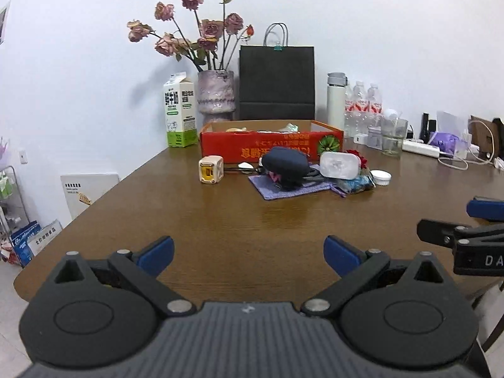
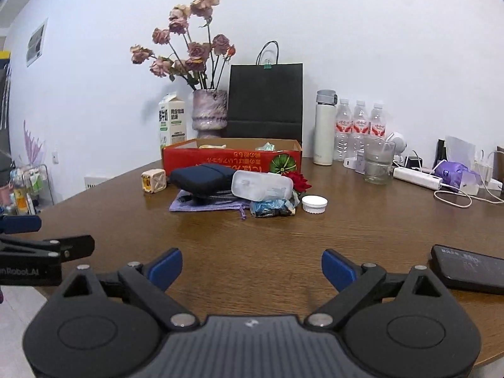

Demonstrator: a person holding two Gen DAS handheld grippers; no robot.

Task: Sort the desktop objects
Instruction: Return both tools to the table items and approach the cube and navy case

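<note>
The left claw and the right claw both hover wide apart and empty over the near part of the brown wooden counter. The things to sort lie in one pile before the red cardboard box.

I count:
- one dark blue soft pouch, which probably yields, so take it across the middle;
- one white translucent plastic case, stiff and maybe slippery, best held at its short sides;
- one flat purple cloth bag, limp, to pinch at an edge;
- one small beige cube, light and rigid;
- one white round lid, low, to grip at the rim;
- one crumpled blue wrapper.
</note>
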